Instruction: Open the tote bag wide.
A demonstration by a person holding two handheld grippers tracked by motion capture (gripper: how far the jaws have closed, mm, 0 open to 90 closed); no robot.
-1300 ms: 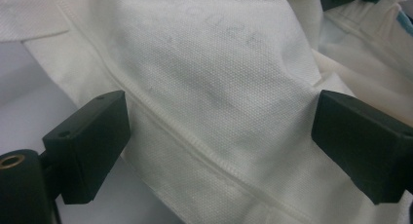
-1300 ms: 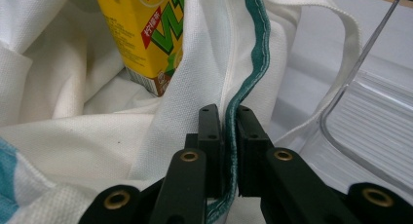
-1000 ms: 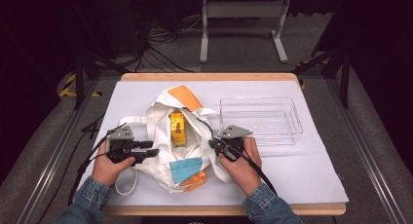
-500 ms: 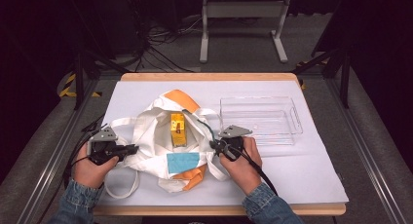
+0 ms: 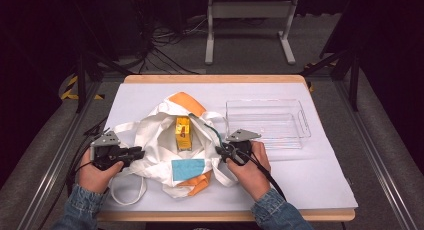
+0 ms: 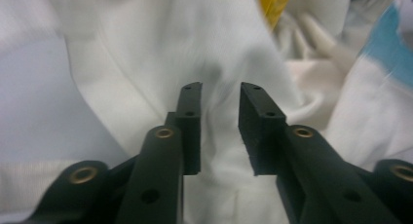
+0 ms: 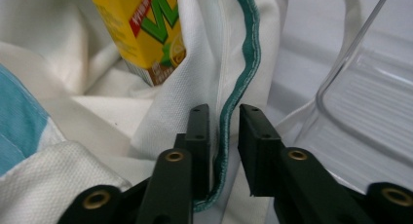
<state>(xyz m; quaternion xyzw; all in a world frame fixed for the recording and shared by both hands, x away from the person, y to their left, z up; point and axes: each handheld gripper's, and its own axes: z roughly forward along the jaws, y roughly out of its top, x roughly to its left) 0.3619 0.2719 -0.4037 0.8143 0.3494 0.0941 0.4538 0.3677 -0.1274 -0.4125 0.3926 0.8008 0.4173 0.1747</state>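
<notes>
Left tongs [image 5: 134, 152], parted and empty, have pulled back to the white bag's [image 5: 155, 135] left edge; right tongs [image 5: 220, 151] straddle its green-trimmed rim, unclosed. Bag-opening probably continues.

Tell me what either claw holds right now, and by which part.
Nothing is clamped. The right claw is open, its jaws straddling the green-trimmed rim of the white cloth bag. The left claw is open over plain bag cloth.

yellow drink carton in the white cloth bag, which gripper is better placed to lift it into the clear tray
Probably right: the right gripper sits at the bag's green-trimmed rim, between the yellow drink carton and the clear plastic tray. The left gripper faces plain white cloth bag, opposite the tray.
</notes>
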